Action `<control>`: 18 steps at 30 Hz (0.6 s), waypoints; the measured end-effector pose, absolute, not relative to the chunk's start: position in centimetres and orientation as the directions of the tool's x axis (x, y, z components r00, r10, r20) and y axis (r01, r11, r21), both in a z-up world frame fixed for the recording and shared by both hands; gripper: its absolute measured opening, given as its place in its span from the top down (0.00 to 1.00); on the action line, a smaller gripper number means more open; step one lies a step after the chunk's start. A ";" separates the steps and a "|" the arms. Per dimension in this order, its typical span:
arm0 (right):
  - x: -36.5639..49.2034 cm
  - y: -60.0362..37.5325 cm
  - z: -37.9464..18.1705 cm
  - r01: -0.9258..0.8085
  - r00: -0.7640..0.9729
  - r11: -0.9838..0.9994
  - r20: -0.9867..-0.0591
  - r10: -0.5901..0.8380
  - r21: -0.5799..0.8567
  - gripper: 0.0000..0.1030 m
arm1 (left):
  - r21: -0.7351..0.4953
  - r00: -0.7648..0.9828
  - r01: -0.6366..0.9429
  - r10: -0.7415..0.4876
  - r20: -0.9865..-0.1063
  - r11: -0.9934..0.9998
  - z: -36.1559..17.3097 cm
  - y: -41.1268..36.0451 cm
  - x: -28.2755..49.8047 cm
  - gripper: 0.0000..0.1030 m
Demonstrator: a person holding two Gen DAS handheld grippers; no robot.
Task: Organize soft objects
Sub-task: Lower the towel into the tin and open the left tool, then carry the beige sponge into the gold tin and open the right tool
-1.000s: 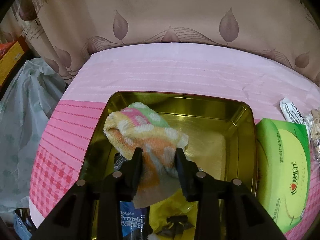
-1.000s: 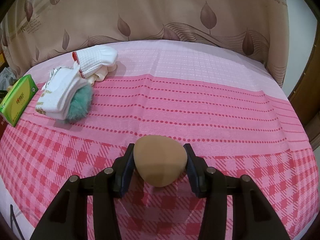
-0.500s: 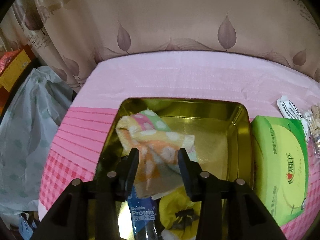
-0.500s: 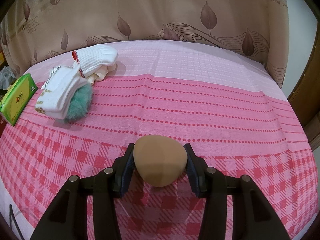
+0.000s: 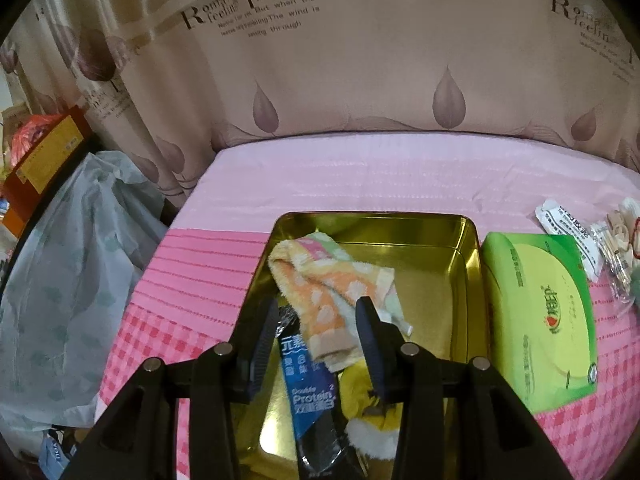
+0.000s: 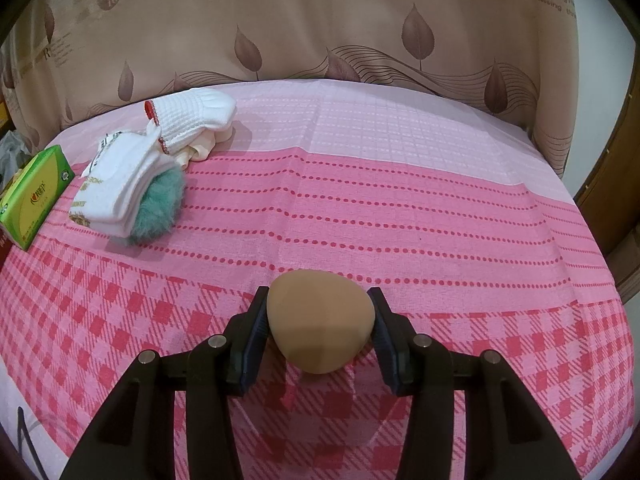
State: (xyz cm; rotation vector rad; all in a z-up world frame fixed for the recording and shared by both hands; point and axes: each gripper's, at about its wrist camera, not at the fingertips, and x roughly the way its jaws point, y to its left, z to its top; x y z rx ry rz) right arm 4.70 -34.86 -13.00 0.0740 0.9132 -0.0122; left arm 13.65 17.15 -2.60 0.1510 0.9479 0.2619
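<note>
Right tongs [image 6: 318,318] — clenched on a tan egg-shaped sponge [image 6: 322,322], both pads pressed to its sides, held over the pink checked cloth [image 6: 400,216] of the tabletop. Farther off to the left: a teal fluffy pom [image 6: 158,210] tucked against folded white socks [image 6: 116,184], and beyond them a white knit glove with red trim [image 6: 192,114]. A green tissue pack [image 6: 34,196] sits at the far left edge.

Left tongs [image 5: 316,340] — released, jaws having just been opening; they hang above the gold tin [image 5: 466,280], nothing pressed between the pads. Seen between the jaws, the orange-and-green patterned towel [image 5: 328,284] lies in the tin's left half, draped over a blue protein packet [image 5: 310,392]. A yellow plush [image 5: 368,412] lies at the tin's near end, beside the packet. The same green tissue pack [image 5: 540,320] lies just right of the tin, with small white packets [image 5: 568,232] farther right. A leaf-print curtain [image 5: 360,60] hangs behind the tabletop.
</note>
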 end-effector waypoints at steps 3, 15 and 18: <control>4.7 -34.8 -13.0 0.048 0.609 0.997 -0.793 0.016 0.057 0.57 | 0.237 0.570 -0.156 0.283 -0.771 0.959 -1.9 17.1 12.5 0.60; 4.6 -33.4 -12.2 0.103 0.598 0.995 -0.798 -0.072 -0.012 0.61 | 0.206 0.594 -0.236 0.308 -0.743 0.950 -0.5 18.0 8.3 0.60; 4.7 -32.6 -11.2 0.108 0.607 0.994 -0.791 -0.077 -0.015 0.61 | 0.183 0.597 -0.275 0.317 -0.737 0.944 -0.7 18.9 7.3 0.60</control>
